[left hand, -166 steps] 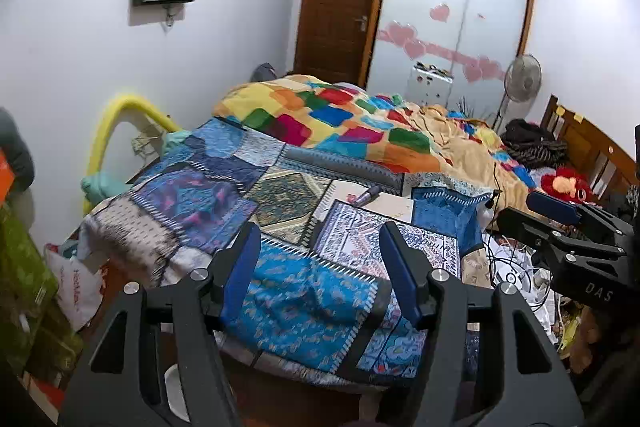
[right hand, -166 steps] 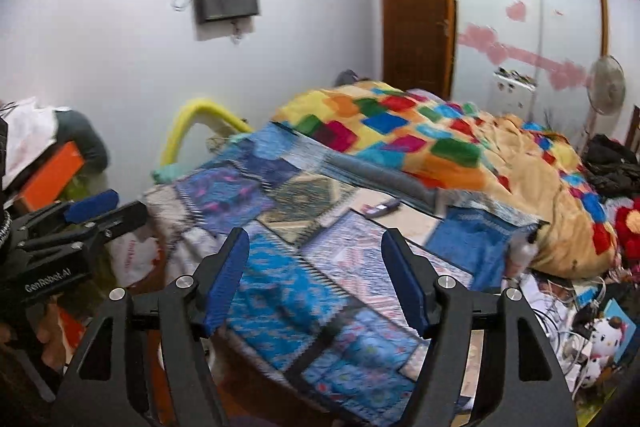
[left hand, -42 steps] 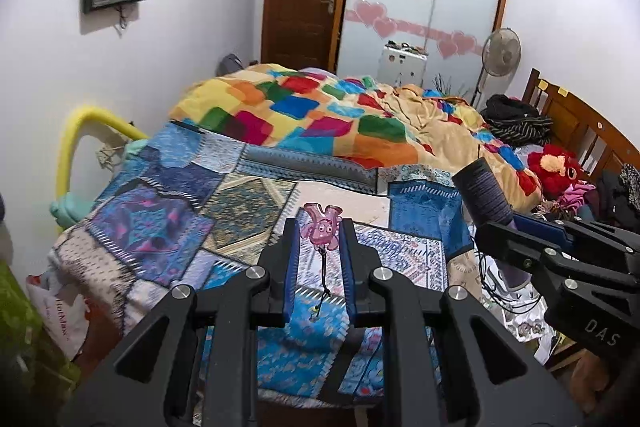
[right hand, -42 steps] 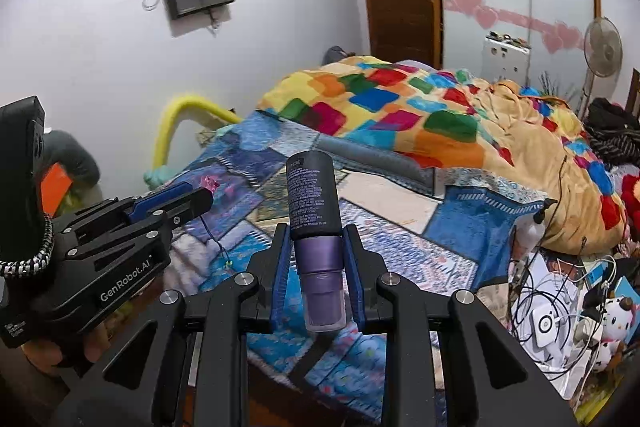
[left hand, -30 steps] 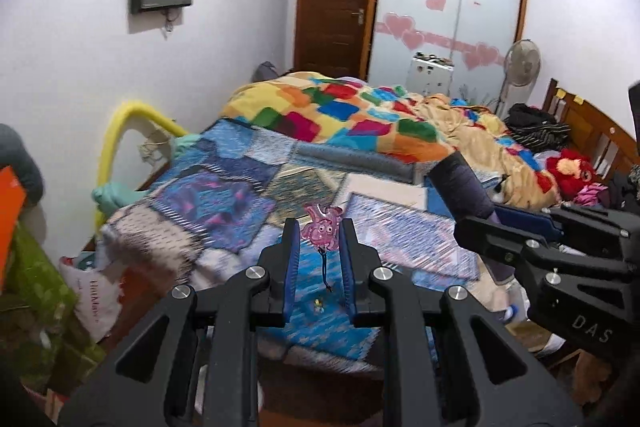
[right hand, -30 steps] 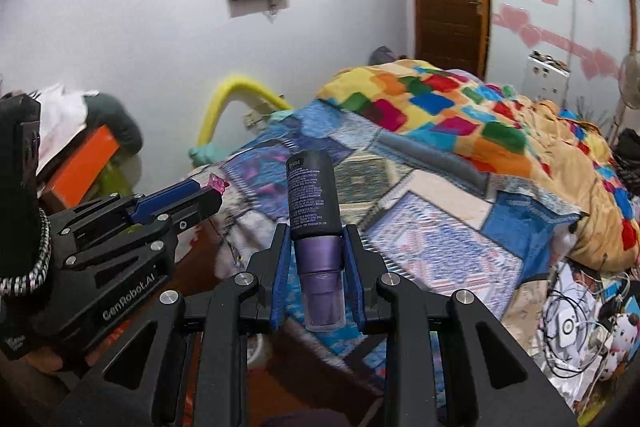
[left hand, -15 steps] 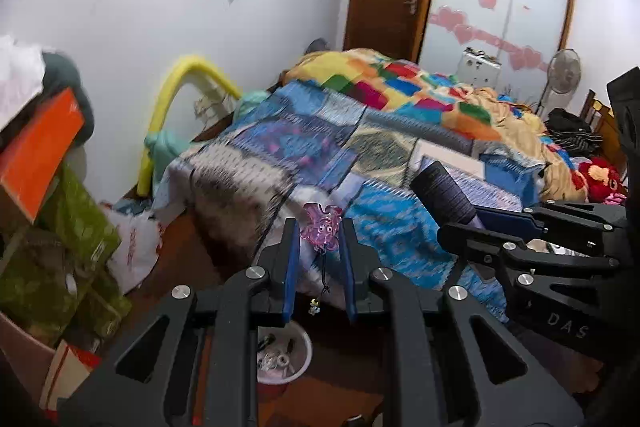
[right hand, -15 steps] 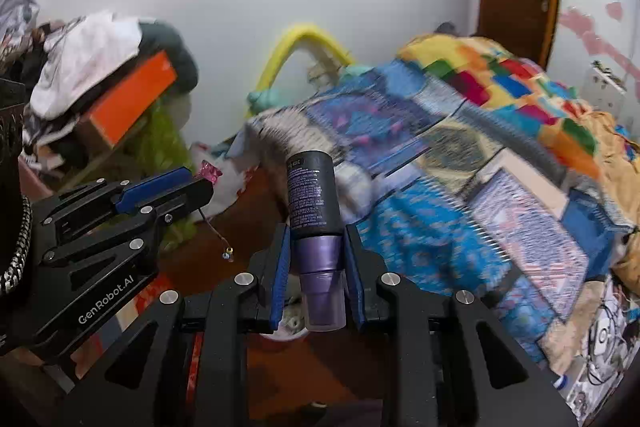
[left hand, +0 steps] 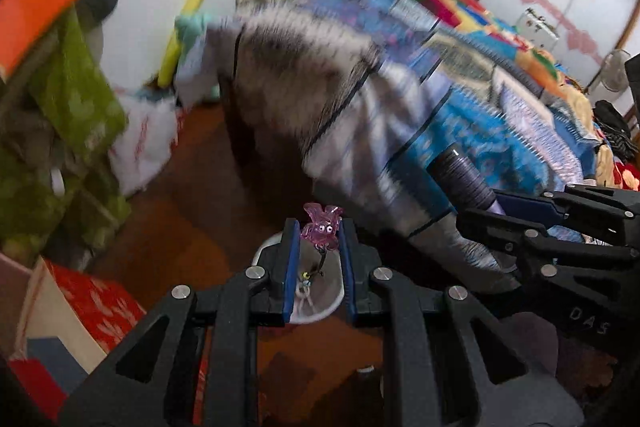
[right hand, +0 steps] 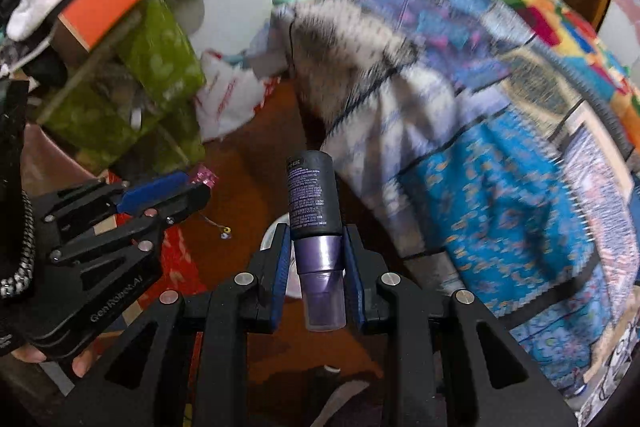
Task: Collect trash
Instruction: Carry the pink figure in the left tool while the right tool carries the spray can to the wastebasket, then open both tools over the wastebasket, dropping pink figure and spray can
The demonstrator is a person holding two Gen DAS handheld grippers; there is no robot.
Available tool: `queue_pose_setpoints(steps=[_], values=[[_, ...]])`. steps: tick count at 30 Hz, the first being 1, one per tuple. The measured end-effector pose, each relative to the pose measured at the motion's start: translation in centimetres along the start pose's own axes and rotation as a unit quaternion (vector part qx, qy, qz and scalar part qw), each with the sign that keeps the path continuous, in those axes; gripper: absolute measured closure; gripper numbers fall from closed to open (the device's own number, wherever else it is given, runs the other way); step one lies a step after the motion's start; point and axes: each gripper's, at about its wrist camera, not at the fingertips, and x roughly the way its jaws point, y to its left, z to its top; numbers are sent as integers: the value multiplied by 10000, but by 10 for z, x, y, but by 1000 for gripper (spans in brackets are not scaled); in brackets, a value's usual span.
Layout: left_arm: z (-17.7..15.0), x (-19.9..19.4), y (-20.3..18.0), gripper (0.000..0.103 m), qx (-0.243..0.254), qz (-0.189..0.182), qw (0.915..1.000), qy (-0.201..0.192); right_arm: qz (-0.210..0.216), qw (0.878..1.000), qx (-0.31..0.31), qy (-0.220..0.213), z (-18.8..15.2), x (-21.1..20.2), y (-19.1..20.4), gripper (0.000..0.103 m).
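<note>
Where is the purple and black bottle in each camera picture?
Left wrist view: the purple and black bottle is at the right, sticking up from the right gripper that comes in from the right edge.
Right wrist view: the bottle stands bottom centre, clamped in the right gripper.
Shared landmark: the white bin on the floor, seen just beyond the gripper tips in both views.

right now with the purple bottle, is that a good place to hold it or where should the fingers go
Keep the hold as it is: the right gripper clamps the purple bottle across its narrower lilac section, from both sides, just below the wider dark part. That step in width would likely stop it slipping, and the round body suits opposing fingers.
</note>
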Motion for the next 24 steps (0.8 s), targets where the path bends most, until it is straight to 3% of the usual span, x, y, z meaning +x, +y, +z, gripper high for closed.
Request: queue_pose_setpoints(steps=[6, 12, 14, 15, 18, 24], values=[[-13, 59, 25, 85, -434, -65, 9963, 740, 113, 9981, 1, 608, 3, 51, -1, 79], [-14, 82, 38, 84, -837, -339, 9902, 1069, 534, 9936, -63, 997, 8, 78, 0, 78], [-12, 84, 38, 81, -923, -389, 9881, 1165, 592, 9927, -46, 1054, 9, 82, -1, 71], [-11, 85, 38, 75, -897, -333, 9884, 1181, 567, 9928, -42, 1055, 9, 82, -1, 67], [-10, 80, 34, 73, -677, 32, 9915, 1109, 502, 9939, -49, 983, 9, 80, -5, 66], [-9, 53, 33, 73, -680, 154, 9942, 817, 484, 9956, 64, 801, 5, 58, -16, 66]])
